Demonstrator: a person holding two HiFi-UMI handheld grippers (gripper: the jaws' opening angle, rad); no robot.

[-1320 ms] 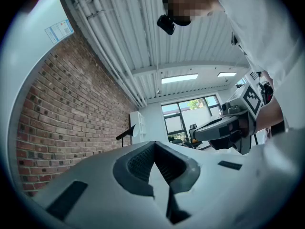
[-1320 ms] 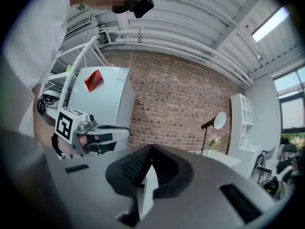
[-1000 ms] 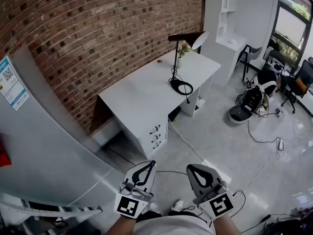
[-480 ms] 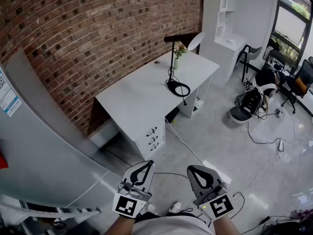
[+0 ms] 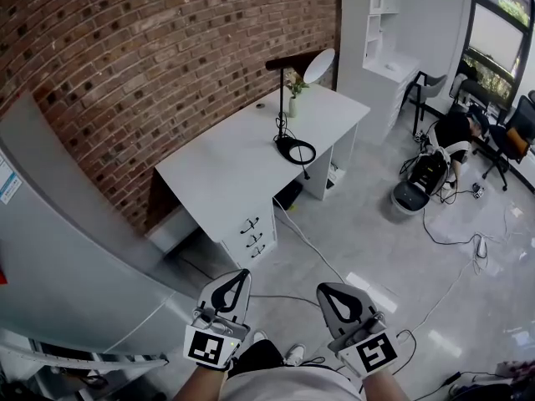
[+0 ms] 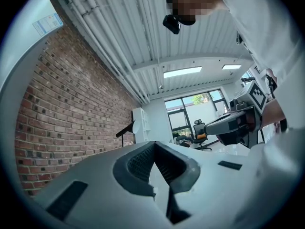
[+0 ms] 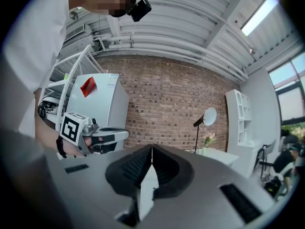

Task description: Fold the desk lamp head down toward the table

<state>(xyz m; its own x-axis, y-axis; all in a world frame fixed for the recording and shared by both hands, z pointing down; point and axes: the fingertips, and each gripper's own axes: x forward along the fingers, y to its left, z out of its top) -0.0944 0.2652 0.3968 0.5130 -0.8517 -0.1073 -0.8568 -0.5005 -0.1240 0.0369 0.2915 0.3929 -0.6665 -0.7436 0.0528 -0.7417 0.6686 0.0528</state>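
The long white desk with drawers [image 5: 226, 170] stands against the red brick wall [image 5: 150, 48], well apart from the person across a stretch of grey floor [image 5: 368, 232]. On its far half stands the black desk lamp [image 5: 280, 111] with a thin upright pole and a ring-shaped base. Its straight black bar head [image 5: 284, 60] juts out roughly level from the top of the pole, not folded down at all. By my reading nothing of the task is done: the approach, the grasp and the fold itself are all left. Both hands sit low and close to the body, side by side, pointing about level toward the desk. The grey left gripper [image 5: 241, 274] has its jaws together with nothing between them, and the grey right gripper [image 5: 323, 289] is the same — closed and empty
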